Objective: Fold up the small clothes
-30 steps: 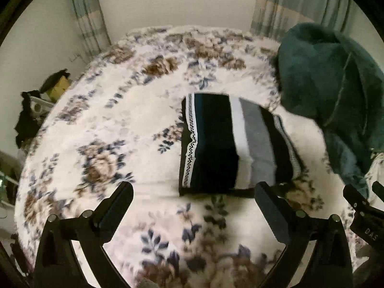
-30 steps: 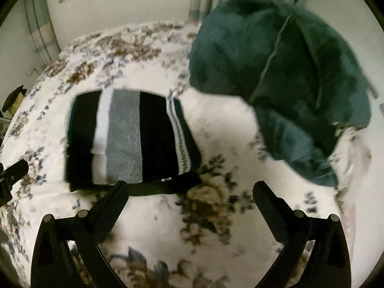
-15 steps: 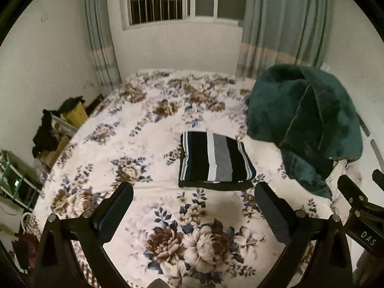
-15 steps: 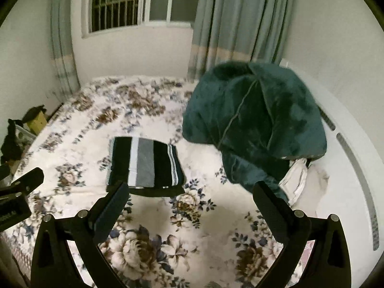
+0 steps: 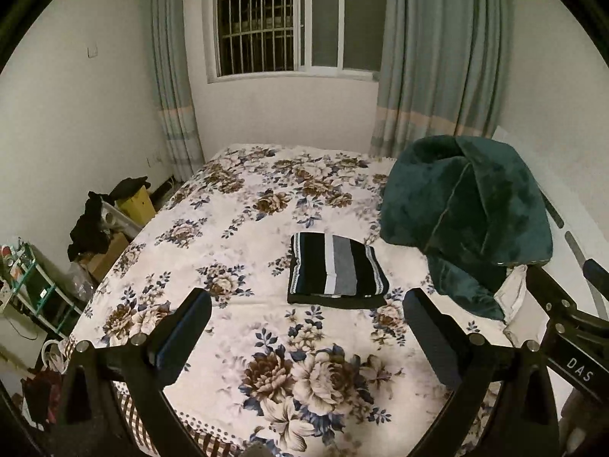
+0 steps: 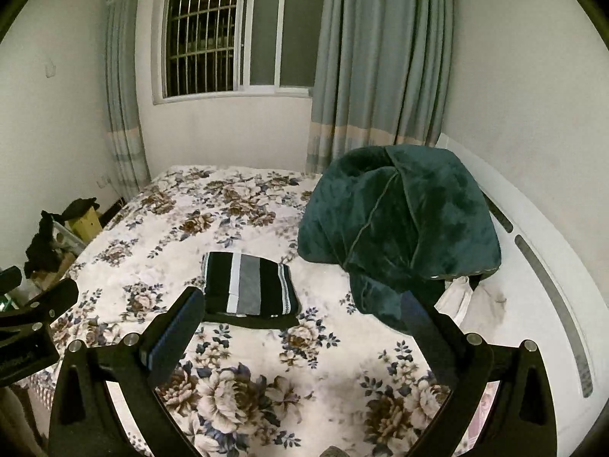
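A folded striped garment [image 5: 335, 270], black with white and grey bands, lies flat in the middle of the floral bed; it also shows in the right wrist view [image 6: 249, 285]. My left gripper [image 5: 306, 323] is open and empty, held well back from the garment above the bed's near part. My right gripper [image 6: 300, 323] is open and empty, also held back and above. The right gripper's side [image 5: 571, 327] shows at the right edge of the left wrist view.
A dark green plush blanket [image 5: 468, 209] is heaped on the bed's right side by the white headboard [image 6: 552, 285]. Floral bedspread [image 5: 247, 228] covers the bed. Boxes and dark clothes [image 5: 102, 221] and a small shelf [image 5: 26, 285] stand on the left floor. Window and curtains behind.
Both grippers have pulled up and back from the folded garment, so it looks much smaller and the whole room now shows. The garment has stayed in place.
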